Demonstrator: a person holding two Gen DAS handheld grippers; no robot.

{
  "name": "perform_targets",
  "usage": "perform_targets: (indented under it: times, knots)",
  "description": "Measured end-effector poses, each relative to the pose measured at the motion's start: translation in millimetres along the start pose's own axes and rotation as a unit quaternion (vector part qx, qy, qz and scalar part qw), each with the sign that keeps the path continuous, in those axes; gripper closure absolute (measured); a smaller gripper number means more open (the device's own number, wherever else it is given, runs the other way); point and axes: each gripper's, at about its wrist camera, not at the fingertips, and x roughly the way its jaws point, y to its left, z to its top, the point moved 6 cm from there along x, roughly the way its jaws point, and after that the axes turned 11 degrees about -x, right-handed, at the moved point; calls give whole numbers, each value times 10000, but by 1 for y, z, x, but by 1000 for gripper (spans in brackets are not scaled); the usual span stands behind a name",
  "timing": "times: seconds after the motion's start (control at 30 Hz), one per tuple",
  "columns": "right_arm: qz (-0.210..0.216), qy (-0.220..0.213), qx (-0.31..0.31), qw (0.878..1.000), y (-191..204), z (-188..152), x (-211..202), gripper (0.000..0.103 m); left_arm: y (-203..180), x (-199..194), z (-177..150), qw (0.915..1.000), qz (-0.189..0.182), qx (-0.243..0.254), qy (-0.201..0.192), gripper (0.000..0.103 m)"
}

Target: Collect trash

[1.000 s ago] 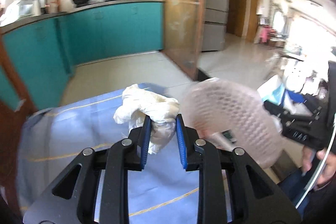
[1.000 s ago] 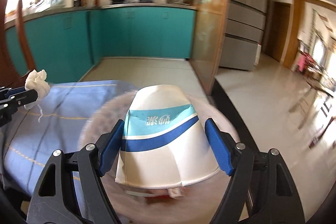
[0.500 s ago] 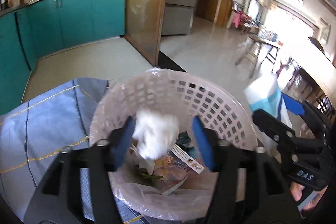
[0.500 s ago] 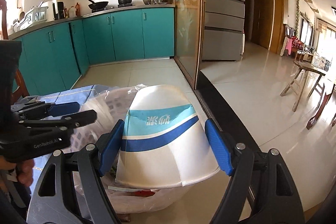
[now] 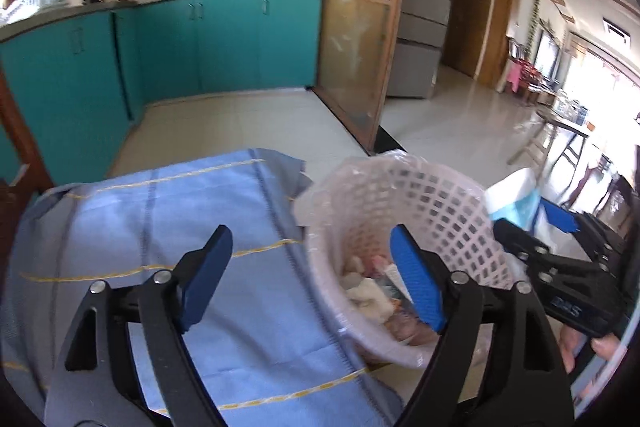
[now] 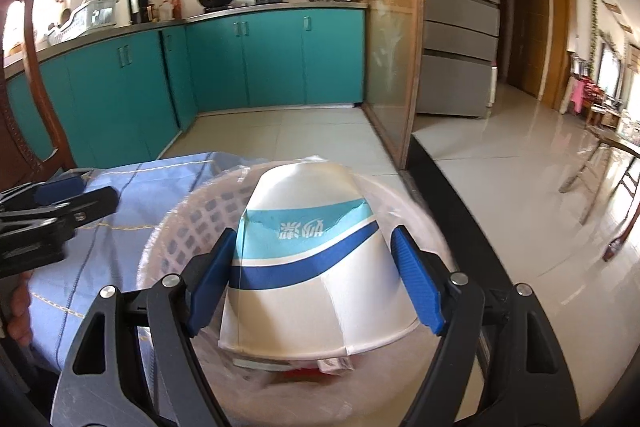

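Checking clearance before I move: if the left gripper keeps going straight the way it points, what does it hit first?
Probably the near rim of the trash basket, beside the blue tablecloth. The left gripper is opening, nothing between its fingers; depth is unclear.

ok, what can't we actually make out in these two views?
- Bin contents, left wrist view: blurred, partly behind the left gripper finger; items unidentifiable.
- Bin interior, right wrist view: covered by the paper bowl held in the right gripper.
- Bowl's inside: faces away.
- Table under the blue cloth: fully covered.

Perforated plastic basket (image 5: pixel 432 203), woven tablecloth (image 5: pixel 168 211)
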Motion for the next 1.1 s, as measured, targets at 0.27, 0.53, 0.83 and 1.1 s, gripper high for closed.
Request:
perform_targets:
  times: [0.27,0.53,0.83,1.1]
  knots:
    - [-255,72,-303,9992,21,-5,6,8,42,-55,-2,9975,530,42,-467,11]
    - [-385,-267,-91,9989,41,-24,-41,4,70,-128,-9,9928,865,4,-825,4]
    - [-164,-1048,89,9943,83,-3,-156,3,72,-189,-30,9908,899,-23,-1009,3]
    - [-366,-1320,-282,9902,111,5,-210,3,74,-240,-35,9859,904,31,-1411,3]
